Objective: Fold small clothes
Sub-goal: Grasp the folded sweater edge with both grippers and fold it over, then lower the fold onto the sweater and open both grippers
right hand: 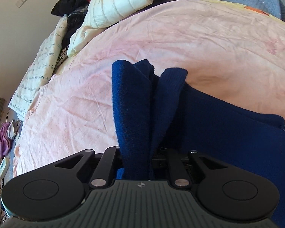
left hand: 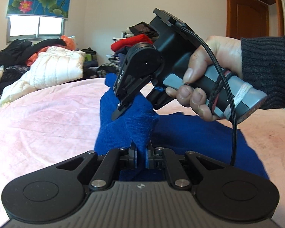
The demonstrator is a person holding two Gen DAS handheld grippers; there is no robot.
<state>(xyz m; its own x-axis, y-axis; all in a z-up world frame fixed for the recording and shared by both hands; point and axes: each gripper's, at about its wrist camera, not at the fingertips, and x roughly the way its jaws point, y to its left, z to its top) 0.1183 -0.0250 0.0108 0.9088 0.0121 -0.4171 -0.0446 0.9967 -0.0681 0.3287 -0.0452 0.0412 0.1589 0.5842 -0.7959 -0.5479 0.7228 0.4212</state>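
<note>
Left wrist view first: the left gripper (left hand: pixel 141 154) is pinched tight on a peak of the blue sweater (left hand: pixel 190 133), with the knit squeezed right between the two blue pads, so practically no gap. The rest of the sweater lies spread on the pink blanket (left hand: pixel 43 117) over the bed, running off to the right. Just ahead, the right gripper (left hand: pixel 121 110) comes in tilted downward, held by the right hand (left hand: pixel 209 76), and its tip sits on another raised bit of the same sweater. From this angle I can't really tell how wide it is. My guess is both are grabbing one edge so it can be lifted and carried over evenly for a fold.

Right wrist view: here it's clearer. The right gripper (right hand: pixel 140 159) has a thick bunch of blue knit running straight up out of the middle, so it looks clamped on the sweater (right hand: pixel 228 129), though the pads themselves are buried in fabric. The cloth stands up in two folds ahead of it. A white puffy jacket (right hand: pixel 114 5) and other clothes are piled at the far edge, well away.
</note>
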